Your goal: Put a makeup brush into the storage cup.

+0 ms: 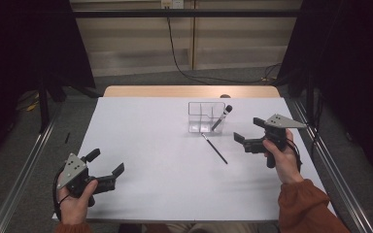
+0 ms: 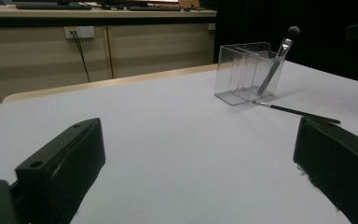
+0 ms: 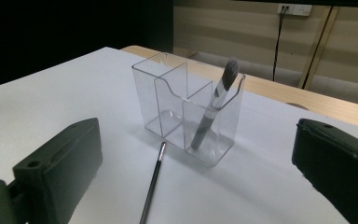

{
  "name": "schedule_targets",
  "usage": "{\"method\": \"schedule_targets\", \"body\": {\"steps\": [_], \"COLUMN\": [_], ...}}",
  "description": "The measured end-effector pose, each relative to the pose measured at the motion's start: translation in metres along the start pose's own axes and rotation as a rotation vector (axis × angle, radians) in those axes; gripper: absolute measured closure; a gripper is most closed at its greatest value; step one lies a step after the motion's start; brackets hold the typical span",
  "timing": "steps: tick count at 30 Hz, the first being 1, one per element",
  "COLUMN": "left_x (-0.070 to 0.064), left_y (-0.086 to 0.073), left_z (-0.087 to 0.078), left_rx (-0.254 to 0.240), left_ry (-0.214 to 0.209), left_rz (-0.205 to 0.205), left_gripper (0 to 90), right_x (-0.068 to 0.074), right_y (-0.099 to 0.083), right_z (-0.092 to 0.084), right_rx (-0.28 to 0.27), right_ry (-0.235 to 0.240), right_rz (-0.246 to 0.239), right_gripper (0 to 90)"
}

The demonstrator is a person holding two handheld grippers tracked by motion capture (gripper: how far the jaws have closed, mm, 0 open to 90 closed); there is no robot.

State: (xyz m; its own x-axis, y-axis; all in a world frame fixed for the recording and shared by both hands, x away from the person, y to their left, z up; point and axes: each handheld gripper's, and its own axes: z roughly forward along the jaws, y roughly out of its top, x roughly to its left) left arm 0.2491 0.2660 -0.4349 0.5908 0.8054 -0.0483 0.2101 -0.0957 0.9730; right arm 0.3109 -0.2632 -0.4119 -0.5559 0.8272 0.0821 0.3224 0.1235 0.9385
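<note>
Both tools wide open, holding nothing

Right tool sat near the organizer; its view showed dividers, the brush standing inside, the thin brush on the desk. Left tool was well apart.

The white table carries a clear organizer and a thin brush.

Lab: black curtains flank the white table.
</note>
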Motion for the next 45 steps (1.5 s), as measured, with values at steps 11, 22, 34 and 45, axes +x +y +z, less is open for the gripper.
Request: {"method": "schedule_targets", "body": {"steps": [11,22,34,45], "left_x": [-0.001,-0.002,-0.001,-0.002], "left_y": [0.000,-0.001,-0.002,-0.001], "left_z": [-0.003,-0.005,-0.008,-0.008], "left_rx": [0.000,0.007,0.007,0.003], "left_ry": [-0.001,-0.014,-0.005,-0.010], "left_rz": [-0.003,-0.003,-0.020,-0.011], "left_gripper": [2.1,2.2,2.2,2.2], "right_x": [0.006,0.013,0.019,0.024], "right_y": [-0.013,-0.026,-0.042,-0.053], "right_z": [-0.020,-0.037,-0.055,-0.073], "right_rx": [-0.012,-0.009,-0.016,-0.041], "right_ry": [-0.006,-0.019,-0.044,-0.050], "right_rz": [-0.002,-0.008,0.003,0.016], "right_gripper": [0.7,0.8,0.8,0.7]}}
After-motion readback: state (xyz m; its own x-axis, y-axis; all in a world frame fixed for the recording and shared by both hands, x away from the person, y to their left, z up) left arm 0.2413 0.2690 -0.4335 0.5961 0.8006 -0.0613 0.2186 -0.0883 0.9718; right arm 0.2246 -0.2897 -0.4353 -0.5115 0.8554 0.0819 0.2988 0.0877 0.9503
